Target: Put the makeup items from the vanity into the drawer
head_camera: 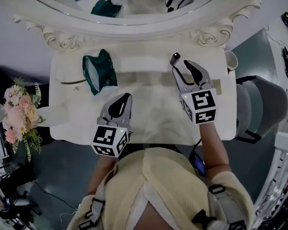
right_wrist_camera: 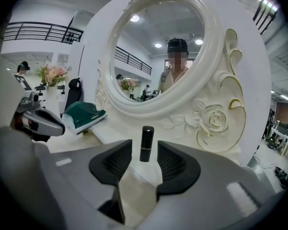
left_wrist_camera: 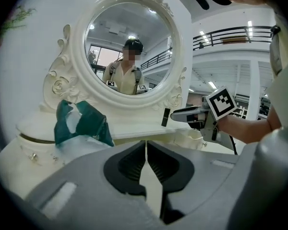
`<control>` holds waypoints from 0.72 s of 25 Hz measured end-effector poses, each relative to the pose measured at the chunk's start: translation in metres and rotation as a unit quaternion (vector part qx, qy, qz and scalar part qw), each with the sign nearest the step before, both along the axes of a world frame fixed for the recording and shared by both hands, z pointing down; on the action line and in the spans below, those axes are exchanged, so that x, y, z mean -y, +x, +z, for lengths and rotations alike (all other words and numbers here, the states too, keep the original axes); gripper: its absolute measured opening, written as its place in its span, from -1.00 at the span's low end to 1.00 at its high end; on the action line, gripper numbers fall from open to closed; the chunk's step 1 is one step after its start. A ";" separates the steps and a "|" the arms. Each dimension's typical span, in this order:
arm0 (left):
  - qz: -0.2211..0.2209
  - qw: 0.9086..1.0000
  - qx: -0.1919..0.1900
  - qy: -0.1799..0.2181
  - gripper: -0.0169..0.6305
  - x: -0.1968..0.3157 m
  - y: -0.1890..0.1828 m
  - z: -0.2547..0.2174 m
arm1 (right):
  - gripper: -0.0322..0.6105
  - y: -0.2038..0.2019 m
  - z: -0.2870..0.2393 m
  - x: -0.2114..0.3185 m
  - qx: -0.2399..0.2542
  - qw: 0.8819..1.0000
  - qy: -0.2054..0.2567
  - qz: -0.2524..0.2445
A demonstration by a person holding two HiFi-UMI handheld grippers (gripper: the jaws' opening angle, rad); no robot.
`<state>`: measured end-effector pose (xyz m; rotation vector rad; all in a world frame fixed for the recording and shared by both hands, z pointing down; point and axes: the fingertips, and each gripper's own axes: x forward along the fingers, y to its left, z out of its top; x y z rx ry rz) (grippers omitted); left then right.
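A black lipstick tube [head_camera: 174, 58] stands upright on the white vanity top [head_camera: 149, 123], near the mirror's base. My right gripper [head_camera: 181, 65] is open. In the right gripper view the lipstick [right_wrist_camera: 146, 143] sits in the gap between the tips, touching neither pad. A green pouch [head_camera: 100, 71] lies on the vanity's left part. My left gripper [head_camera: 126, 97] hovers over the front middle of the top, shut with nothing in it [left_wrist_camera: 146, 150]. The left gripper view shows the pouch [left_wrist_camera: 79, 123], the lipstick [left_wrist_camera: 166, 117] and the right gripper [left_wrist_camera: 178, 114].
The oval mirror [head_camera: 134, 4] with its carved white frame rises at the back. A thin stick-like item [head_camera: 72, 82] lies left of the pouch. A white cup [head_camera: 231, 60] stands at the vanity's right end. Pink flowers [head_camera: 20, 111] are at the left, a grey seat [head_camera: 259, 104] at the right.
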<state>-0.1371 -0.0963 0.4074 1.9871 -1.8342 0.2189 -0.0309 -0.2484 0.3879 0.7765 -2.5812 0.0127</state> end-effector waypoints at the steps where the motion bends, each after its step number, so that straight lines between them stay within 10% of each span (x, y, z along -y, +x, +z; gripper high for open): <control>1: -0.006 1.000 0.000 -0.001 -0.91 -0.003 -0.003 0.000 | -0.37 -0.003 0.002 0.001 -0.001 1.000 -0.002 -0.001; 18: -0.069 0.998 0.005 -0.007 -0.91 -0.038 -0.027 0.001 | -0.47 -0.026 0.011 0.017 0.005 1.000 -0.003 0.011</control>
